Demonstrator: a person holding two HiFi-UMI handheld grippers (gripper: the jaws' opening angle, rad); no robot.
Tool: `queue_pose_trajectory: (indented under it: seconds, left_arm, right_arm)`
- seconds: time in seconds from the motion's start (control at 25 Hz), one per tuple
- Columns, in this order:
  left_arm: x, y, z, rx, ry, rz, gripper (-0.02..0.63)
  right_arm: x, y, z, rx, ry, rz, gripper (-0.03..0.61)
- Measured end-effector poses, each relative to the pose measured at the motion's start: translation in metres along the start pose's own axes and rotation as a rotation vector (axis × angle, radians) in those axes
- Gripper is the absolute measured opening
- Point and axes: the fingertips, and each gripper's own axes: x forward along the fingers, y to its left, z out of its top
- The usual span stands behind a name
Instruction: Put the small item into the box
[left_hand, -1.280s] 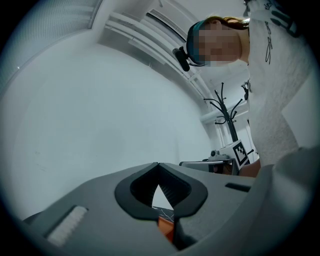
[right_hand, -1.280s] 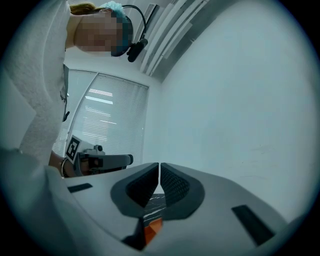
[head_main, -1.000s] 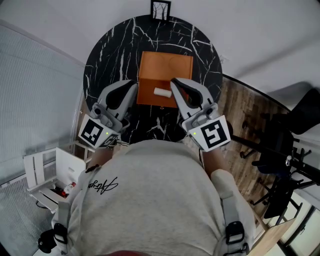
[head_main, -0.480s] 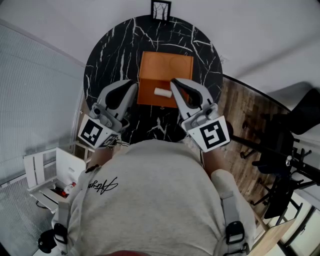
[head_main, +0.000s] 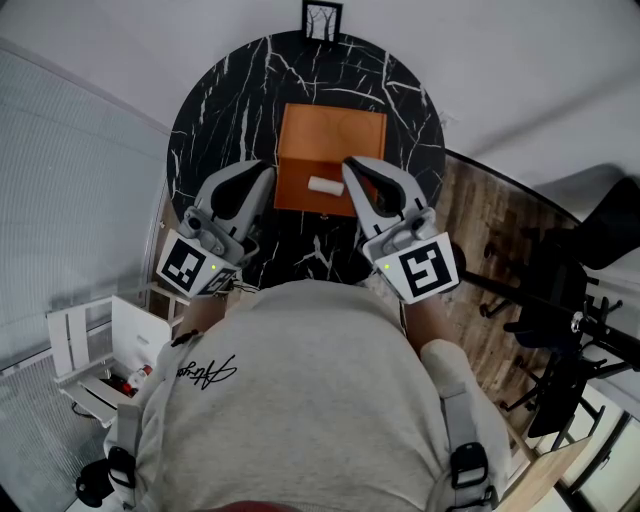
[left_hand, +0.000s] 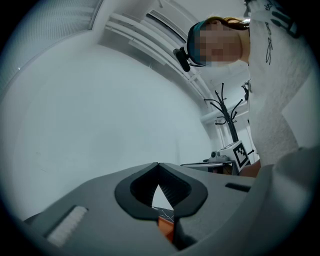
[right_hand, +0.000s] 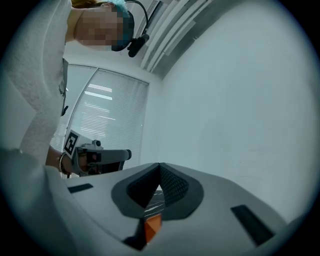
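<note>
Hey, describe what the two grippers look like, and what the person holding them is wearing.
The left gripper and right gripper match: light grey, curved, beak-like shells with black ribbed pads inside. Each carries a white cube with black square markers and a small green light. The person wears a light grey sweatshirt with black script.

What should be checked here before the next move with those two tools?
1. Left gripper jaws together, nothing between them: ok.
2. Right gripper jaws together, nothing between them: ok.
3. Small white item lies within the orange box outline: ok.
4. Item fully down inside the box: cannot tell.
5. Box rests on the round black table: ok.
</note>
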Motion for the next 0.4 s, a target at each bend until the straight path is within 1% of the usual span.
queue_pose_trajectory:
  seconds: [0.4]
  left_arm:
    - [-0.0027,0.0031,-0.0001,-0.001,-0.001,0.004,0.002]
  right_arm:
    - [0.002,0.0015,-0.0022,0.001,0.009,-0.005,0.009]
